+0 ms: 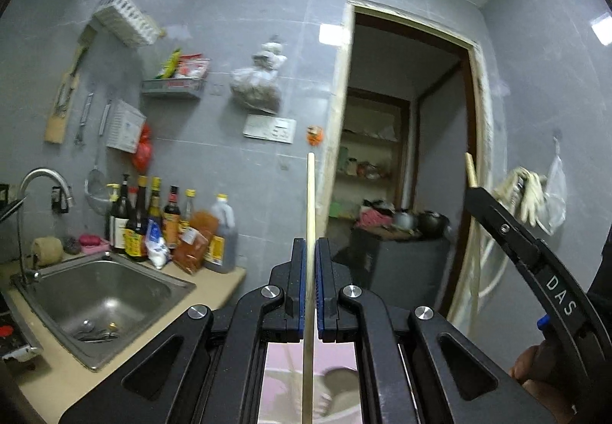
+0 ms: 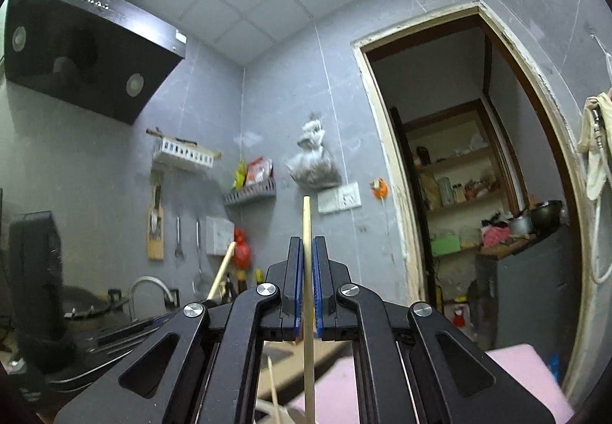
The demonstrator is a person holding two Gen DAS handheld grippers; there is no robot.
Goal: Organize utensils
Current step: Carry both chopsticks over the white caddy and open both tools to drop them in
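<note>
My left gripper point(image 1: 310, 244) is shut on a pale wooden chopstick point(image 1: 310, 194) that stands upright between its blue pads, held high in the air. My right gripper point(image 2: 306, 242) is shut on a second wooden chopstick point(image 2: 306, 217), also upright. The right gripper shows at the right edge of the left wrist view point(image 1: 508, 229), with its chopstick tip point(image 1: 469, 169) above it. The left gripper's chopstick point(image 2: 222, 276) shows tilted at lower left of the right wrist view. Another thin stick point(image 2: 273, 385) lies below the right gripper.
A steel sink point(image 1: 103, 294) with a few utensils point(image 1: 95, 334) in it sits at lower left, with a faucet point(image 1: 42, 179) and sauce bottles point(image 1: 168, 221) behind. A pink surface point(image 2: 524, 374) lies below. A range hood point(image 2: 88, 53) and an open doorway point(image 1: 405, 171) are ahead.
</note>
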